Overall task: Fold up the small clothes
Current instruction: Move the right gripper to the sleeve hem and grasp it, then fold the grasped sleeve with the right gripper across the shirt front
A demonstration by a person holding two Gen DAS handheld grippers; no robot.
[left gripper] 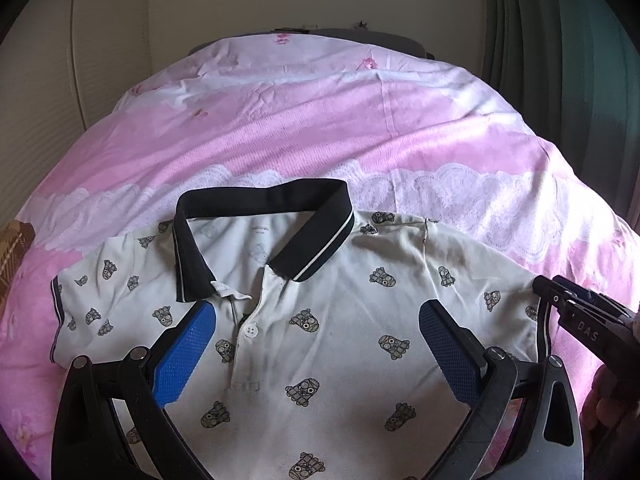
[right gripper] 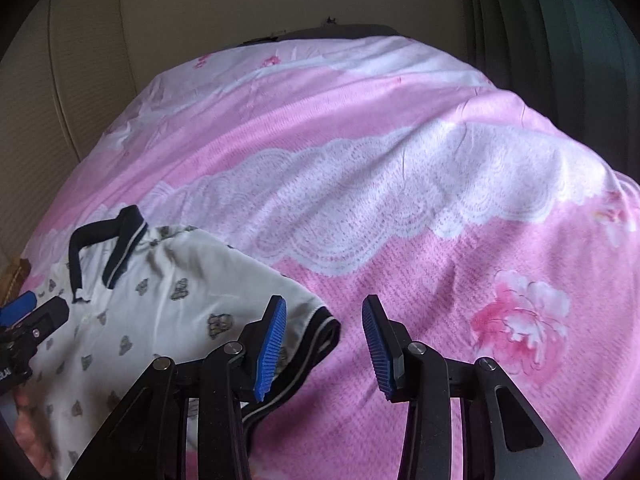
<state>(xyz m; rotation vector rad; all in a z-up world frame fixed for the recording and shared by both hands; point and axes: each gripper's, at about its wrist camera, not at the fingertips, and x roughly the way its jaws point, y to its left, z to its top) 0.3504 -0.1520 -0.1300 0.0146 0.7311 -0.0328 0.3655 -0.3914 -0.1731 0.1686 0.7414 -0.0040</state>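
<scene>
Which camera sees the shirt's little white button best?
The left wrist view: the small round white button on the white cartoon-print polo shirt sits clearly in the middle. In the right wrist view the shirt is off to the side, its button too small to make out.

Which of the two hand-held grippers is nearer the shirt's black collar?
Left. The left hand-held gripper hovers over the chest just below the collar; the right hand-held gripper is off at the sleeve cuff.

Likely a bedroom: pink bedspread [right gripper: 400, 160], curtains [left gripper: 560, 60]
</scene>
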